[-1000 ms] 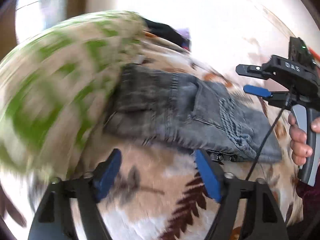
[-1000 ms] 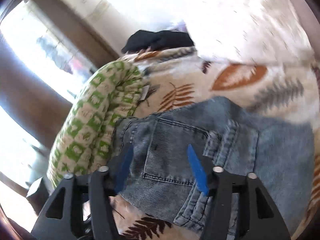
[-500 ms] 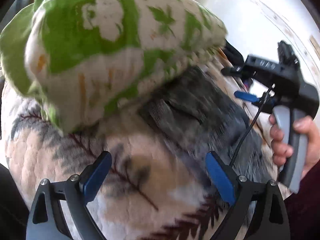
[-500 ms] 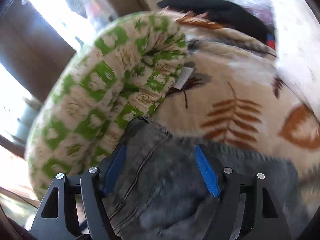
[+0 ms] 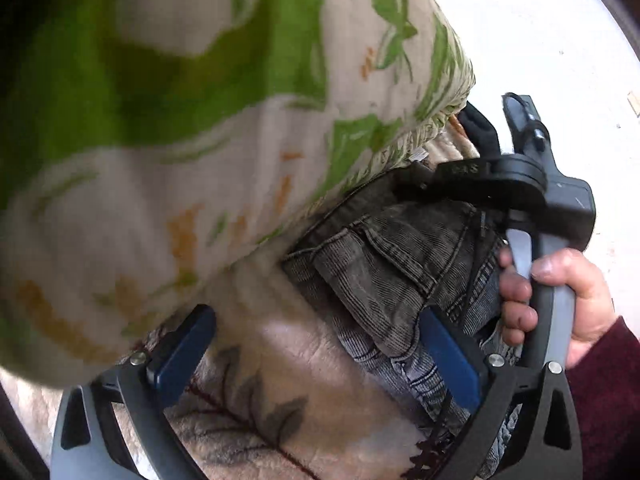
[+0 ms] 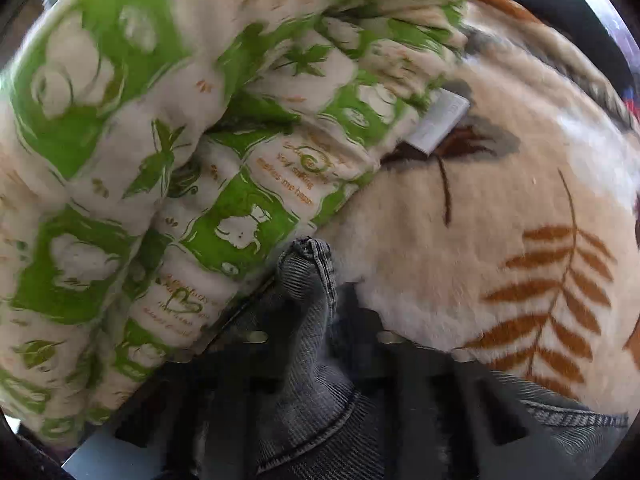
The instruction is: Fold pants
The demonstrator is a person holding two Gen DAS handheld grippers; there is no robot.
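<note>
Left gripper (image 5: 316,356) nearest, jaws spread wide and just been opening, nothing pinched; blue pads (image 5: 450,364) hovering above leaf-print blanket (image 5: 280,364) and edge of jeans (image 5: 384,280). Right gripper (image 6: 310,280) jaws just snapped together, clamped on bunched corner of jeans (image 6: 308,276). Jeans lying on blanket, tucked against green-and-cream quilt (image 6: 168,152). Hand (image 5: 560,300) on right gripper's handle. Black cloth (image 6: 560,4) farthest.
</note>
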